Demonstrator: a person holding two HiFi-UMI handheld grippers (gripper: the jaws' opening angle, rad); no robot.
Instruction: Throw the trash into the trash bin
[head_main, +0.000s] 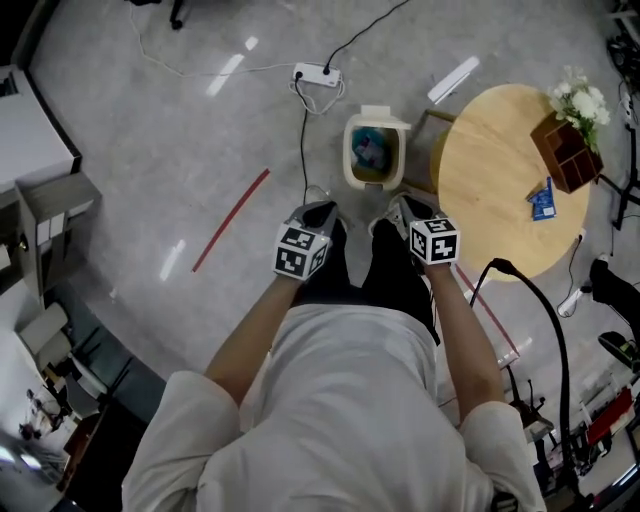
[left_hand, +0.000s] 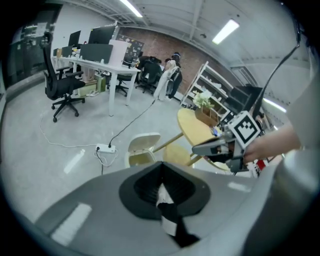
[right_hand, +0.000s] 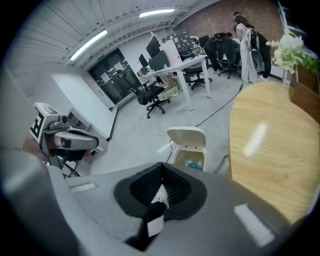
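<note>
Trash (head_main: 371, 150) sits in the trash bin (head_main: 351, 165)
Head view: open bin on floor, next to round desk (head_main: 500, 190). L gripper view: left gripper (left_hand: 161, 165) fingers pressed together, nothing btw them. R gripper view: right gripper (right_hand: 161, 167) same.

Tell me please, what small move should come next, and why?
Probably move the right gripper toward the blue packet on the table, opening its jaws. That gripper is shut and empty, the bin stands open with trash inside, and the packet may be leftover trash, though this is unsure.
</note>
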